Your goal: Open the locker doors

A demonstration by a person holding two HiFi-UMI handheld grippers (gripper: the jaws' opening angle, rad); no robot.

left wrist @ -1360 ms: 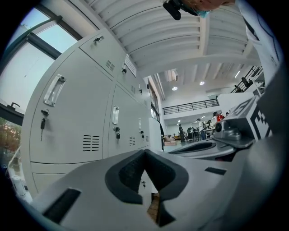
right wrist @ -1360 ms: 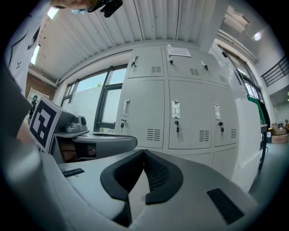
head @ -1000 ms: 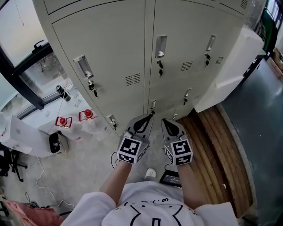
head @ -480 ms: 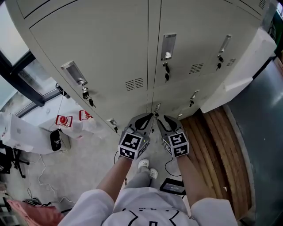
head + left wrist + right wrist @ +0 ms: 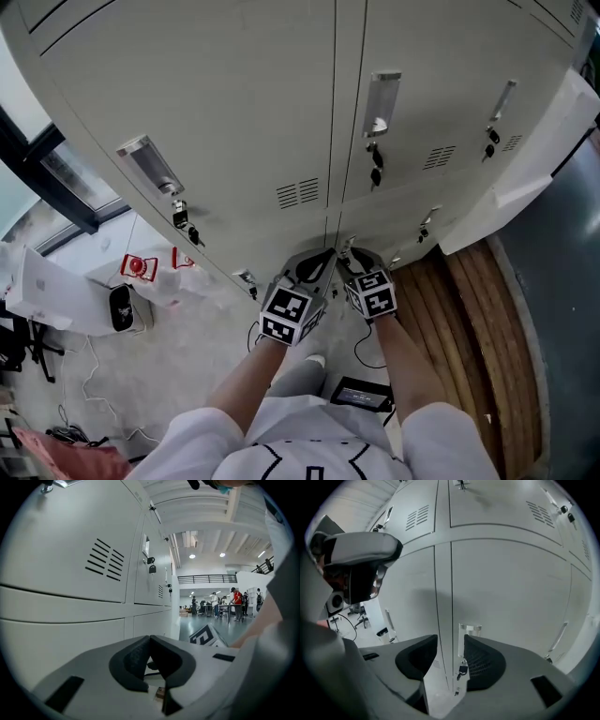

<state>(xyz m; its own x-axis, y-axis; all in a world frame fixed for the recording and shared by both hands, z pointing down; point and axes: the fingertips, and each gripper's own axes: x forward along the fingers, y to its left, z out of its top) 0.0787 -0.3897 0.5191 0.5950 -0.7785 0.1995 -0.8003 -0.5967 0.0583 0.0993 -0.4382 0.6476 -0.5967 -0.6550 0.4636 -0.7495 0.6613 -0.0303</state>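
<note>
Right tongs (image 5: pixel 450 640) have just been opening wide, framing the handle (image 5: pixel 469 630) of the shut lower door (image 5: pixel 511 597) at twelve o'clock, ungripped, ready to pull I reckon; my left tongs (image 5: pixel 150 639) hang closed at nine.

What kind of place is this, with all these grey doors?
Probably a locker area at the edge of a big workshop or office hall: a bank of metal lockers with keys in the locks, and people beyond, under a balcony railing.

Lower door handle (image 5: pixel 469 629) half behind right fingers (image 5: pixel 485 660), upper locker doors (image 5: pixel 206 94) cut off at top
</note>
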